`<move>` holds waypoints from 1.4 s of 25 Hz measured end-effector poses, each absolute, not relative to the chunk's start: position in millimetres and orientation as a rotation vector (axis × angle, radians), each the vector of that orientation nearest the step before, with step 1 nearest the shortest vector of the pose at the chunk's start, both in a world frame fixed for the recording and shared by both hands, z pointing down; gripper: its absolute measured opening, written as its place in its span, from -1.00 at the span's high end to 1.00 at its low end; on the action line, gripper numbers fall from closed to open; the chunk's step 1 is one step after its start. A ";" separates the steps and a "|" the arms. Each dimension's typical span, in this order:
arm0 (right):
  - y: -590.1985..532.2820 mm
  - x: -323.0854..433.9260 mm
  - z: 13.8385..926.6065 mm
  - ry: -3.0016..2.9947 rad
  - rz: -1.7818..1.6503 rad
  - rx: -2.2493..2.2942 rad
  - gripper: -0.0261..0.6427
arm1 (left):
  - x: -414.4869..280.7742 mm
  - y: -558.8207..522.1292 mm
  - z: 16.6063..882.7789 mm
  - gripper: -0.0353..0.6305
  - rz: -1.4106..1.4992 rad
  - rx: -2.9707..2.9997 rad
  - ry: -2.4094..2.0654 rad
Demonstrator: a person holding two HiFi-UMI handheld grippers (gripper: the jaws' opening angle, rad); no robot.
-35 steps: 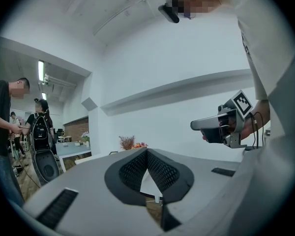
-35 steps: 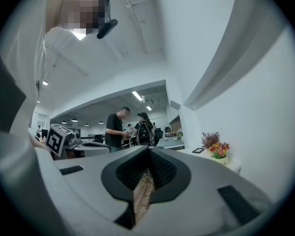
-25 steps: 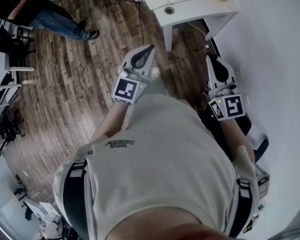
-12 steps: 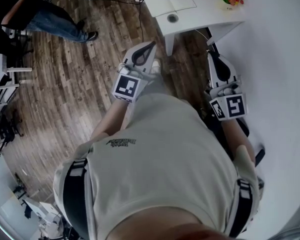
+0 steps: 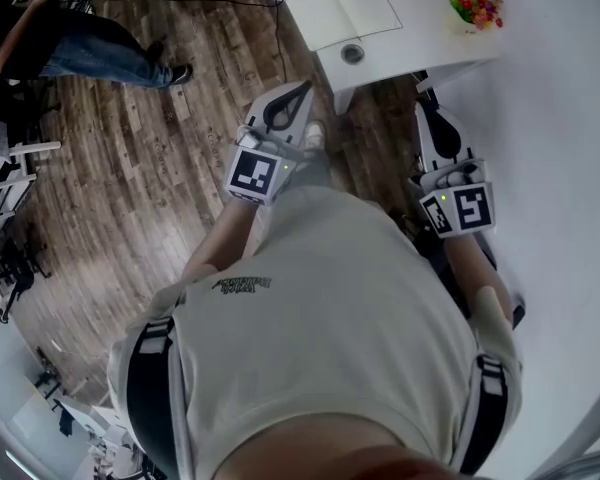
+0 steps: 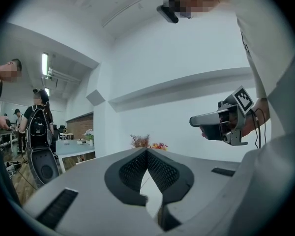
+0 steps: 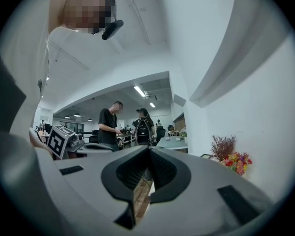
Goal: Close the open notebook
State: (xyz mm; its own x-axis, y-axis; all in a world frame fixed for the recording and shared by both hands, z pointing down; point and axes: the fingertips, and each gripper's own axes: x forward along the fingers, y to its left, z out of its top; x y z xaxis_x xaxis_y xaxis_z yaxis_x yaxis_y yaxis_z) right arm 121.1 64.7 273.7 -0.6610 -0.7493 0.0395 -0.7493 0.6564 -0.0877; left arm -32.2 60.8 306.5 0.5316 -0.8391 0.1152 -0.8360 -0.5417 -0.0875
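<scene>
The open notebook [image 5: 345,8] lies flat on the white table [image 5: 420,38], near the table's front edge, with a bunch of flowers [image 5: 475,3] farther along the same top. Both tongs are short of the table. The left gripper [image 5: 283,113] and the right gripper [image 5: 435,133] each have their jaws pressed together, nothing between them. The step in hand looks like the approach. To do it well, come square to the table, then slip one closed tip under a cover's outer edge and fold it over the spine — no grasp seems needed.
</scene>
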 end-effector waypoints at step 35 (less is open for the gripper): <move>-120.6 21.3 249.7 2.834 -0.107 -1.362 0.92 | -128.7 -122.3 293.4 0.85 -0.212 -2.753 1.483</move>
